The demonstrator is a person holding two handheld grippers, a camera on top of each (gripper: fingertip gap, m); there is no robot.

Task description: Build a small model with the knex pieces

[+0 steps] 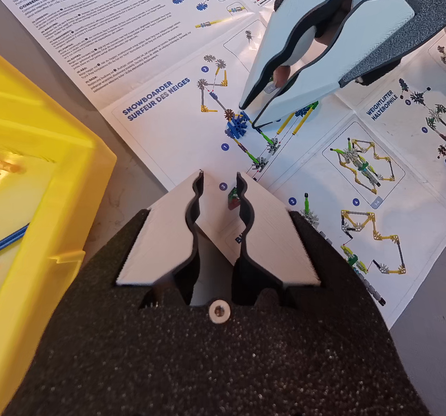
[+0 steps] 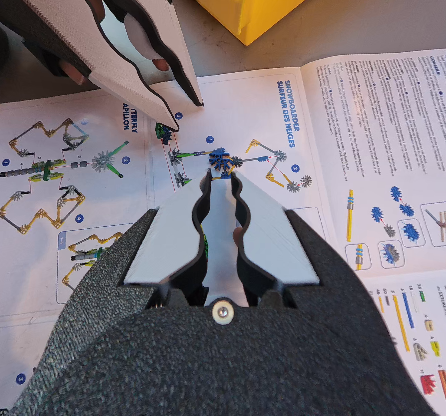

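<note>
Right wrist view looks down the right claw, its two white, black-lined fingers spread a little with nothing clamped between them. The tips slope steeply down to the paper, probably because whatever lies there is flat and low. Just past them, at twelve o'clock, a blue snowflake-shaped plastic connector lies on the white unfolded instruction sheet. It sits right on a printed building diagram of similar parts, which looks like a matching of piece to picture. Whether the small blue and yellow bits directly between the tips are print or plastic, I cannot tell.

At ten o'clock the left claw comes in from the top corner, likewise spread and holding nothing, its points close over the sheet. A small green and blue shape sits under its nearer tip, drawn or real I cannot say. At one o'clock a yellow plastic bin stands on the grey bench, off the paper but near, so likely kept within reach.

Left wrist view repeats this from the opposite side. The left claw gapes over the instruction sheet, the right claw points in from one o'clock beside the connector, and the bin fills nine o'clock. The sheet lies flat, its diagrams open to both cameras.
</note>
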